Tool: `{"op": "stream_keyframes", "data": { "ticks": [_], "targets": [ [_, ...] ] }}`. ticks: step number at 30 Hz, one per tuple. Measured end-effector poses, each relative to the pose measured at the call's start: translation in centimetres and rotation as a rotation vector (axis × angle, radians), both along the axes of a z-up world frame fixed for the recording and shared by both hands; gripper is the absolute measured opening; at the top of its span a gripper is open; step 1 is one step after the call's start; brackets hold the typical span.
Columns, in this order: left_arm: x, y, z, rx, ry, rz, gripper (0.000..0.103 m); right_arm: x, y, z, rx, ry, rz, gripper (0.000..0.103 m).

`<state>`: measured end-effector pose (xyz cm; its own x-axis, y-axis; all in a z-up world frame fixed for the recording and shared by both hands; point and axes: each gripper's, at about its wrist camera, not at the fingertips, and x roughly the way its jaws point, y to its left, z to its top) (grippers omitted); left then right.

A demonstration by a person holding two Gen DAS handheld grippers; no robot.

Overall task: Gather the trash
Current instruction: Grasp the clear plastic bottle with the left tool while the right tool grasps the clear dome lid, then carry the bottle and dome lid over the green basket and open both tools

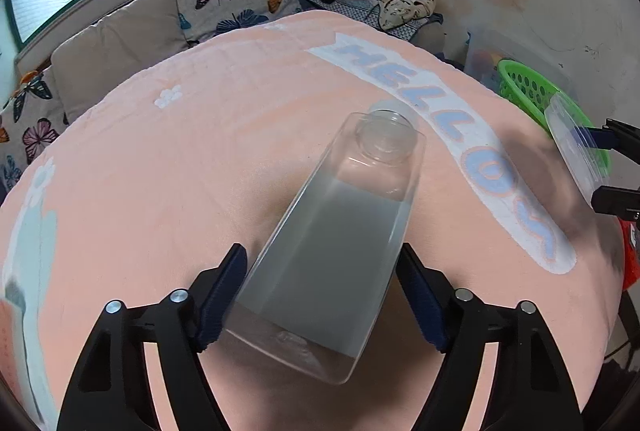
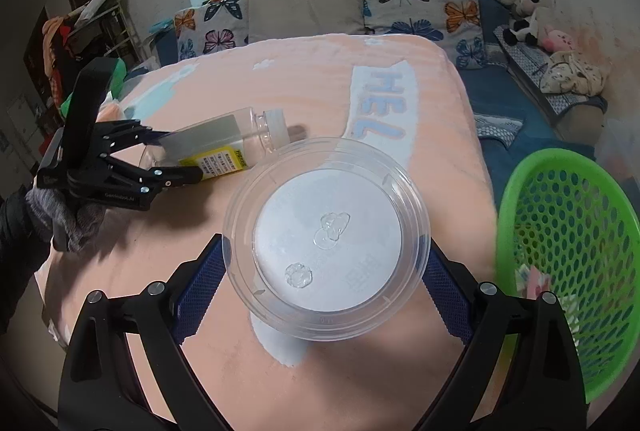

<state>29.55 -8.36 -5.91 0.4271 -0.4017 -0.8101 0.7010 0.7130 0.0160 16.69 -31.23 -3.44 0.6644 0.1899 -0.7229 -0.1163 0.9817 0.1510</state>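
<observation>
The left tool [image 1: 320, 295] pinches a clear square bottle [image 1: 332, 251], capless and empty. The right tool [image 2: 326, 279] grips an empty clear plastic tub [image 2: 326, 243] at centre frame. At lower right, the green basket [image 2: 572, 251] holds some paper scraps.

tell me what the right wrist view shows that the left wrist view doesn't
Only the right wrist view shows the yellow label on the clear square plastic bottle, the inside of the round clear plastic container, and paper scraps in the green perforated plastic basket.

Only the left wrist view shows the bottle's clear underside.

Both show the bottle in the left hand-held gripper, the container in the right hand-held gripper, and the pink blanket.
</observation>
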Motion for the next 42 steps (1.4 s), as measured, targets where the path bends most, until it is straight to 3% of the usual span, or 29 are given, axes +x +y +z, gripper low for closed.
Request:
{"op": "stream_keyframes", "data": {
  "ticks": [5,21,31,42],
  "targets": [
    [-0.7,0.1,0.5,-0.045,0.030,0.055,0.065,-0.7,-1.0,0.1,0.016,-0.006,-0.024,0.092],
    [-5.0,-1.4,4.6,-0.105,-0.007,0.167,0.054,-4.2,-6.1,1.4,0.035,-0.060,-0.139,0.092],
    [-6.9,-4.1,8.0,-0.182,0.021,0.134,0.054,-6.0,-12.5,0.9,0.041,-0.062,-0.291,0.092],
    [-8.8,-11.6,10.3,-0.226,0.015,0.010,0.054,-7.3,-18.6,-1.5,0.054,-0.008,-0.404,0.094]
  ]
}}
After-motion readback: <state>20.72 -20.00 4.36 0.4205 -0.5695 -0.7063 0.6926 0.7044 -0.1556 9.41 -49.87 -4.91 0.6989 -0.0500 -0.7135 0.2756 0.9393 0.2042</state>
